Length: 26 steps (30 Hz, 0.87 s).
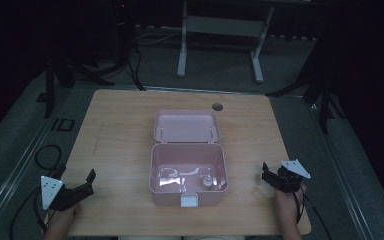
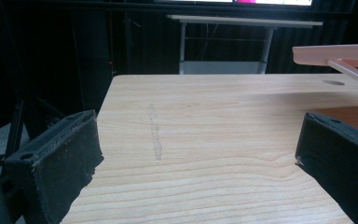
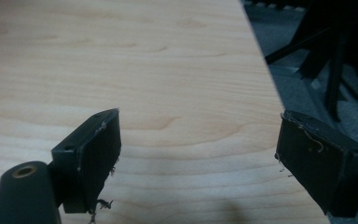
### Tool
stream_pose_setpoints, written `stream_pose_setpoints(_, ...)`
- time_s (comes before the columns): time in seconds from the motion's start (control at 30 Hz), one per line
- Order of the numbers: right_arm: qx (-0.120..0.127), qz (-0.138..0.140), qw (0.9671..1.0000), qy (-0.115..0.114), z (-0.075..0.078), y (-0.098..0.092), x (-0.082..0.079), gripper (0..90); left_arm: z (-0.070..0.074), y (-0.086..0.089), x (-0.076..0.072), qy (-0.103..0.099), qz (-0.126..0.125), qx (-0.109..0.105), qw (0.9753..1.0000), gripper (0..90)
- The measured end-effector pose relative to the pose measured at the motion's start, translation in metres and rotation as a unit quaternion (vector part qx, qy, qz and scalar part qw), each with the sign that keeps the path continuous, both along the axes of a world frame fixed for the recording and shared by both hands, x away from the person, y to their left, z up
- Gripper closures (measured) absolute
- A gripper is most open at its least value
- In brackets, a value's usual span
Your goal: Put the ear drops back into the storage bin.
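A pink plastic box (image 1: 188,197) stands open at the middle of the wooden table (image 1: 120,130), its lid (image 1: 186,126) folded back behind it. Inside lie a small pale bottle-like item (image 1: 207,182) and some clear, glossy material (image 1: 172,177) that I cannot make out. My left gripper (image 1: 76,175) rests near the table's front left corner, open and empty; in the left gripper view my left gripper (image 2: 200,144) has its jaws spread wide over bare wood, with the lid (image 2: 335,53) at upper right. My right gripper (image 1: 274,172) sits at the front right, and in its own view my right gripper (image 3: 200,144) is likewise open and holds nothing.
A round cable hole (image 1: 217,106) is near the table's far edge. The table's right edge (image 3: 261,60) runs close beside my right gripper, with dark floor beyond. A white desk frame (image 1: 220,30) stands behind the table. Cables trail on the floor at left (image 1: 47,155).
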State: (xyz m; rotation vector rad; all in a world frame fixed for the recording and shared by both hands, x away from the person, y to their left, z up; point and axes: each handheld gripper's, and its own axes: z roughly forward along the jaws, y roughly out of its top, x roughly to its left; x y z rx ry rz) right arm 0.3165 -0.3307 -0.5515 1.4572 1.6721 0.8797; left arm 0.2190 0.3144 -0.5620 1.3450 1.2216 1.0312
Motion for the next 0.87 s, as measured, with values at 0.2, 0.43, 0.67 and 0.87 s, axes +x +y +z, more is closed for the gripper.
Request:
stream_pose_setpoints(0.2,0.0,-0.006,0.9992,-0.039,0.0,0.001,-0.005,13.6,0.0,0.0,0.0,0.001,-0.001,-0.001,1.0,0.4)
stream_pose_setpoints(0.43,-0.016,0.001,0.9968,-0.078,0.0,0.006,-0.007,13.1,0.0,0.001,0.001,0.0,-0.002,-0.006,1.0,0.4)
stream_pose_setpoints(0.67,-0.03,0.006,0.9965,-0.077,-0.001,0.01,-0.006,13.1,0.0,0.001,0.001,0.001,-0.003,-0.007,1.0,0.4)
stream_pose_setpoints(0.87,-0.026,0.008,0.9971,-0.072,-0.002,0.008,-0.005,13.1,0.0,0.001,0.001,0.001,-0.002,-0.006,1.0,0.4)
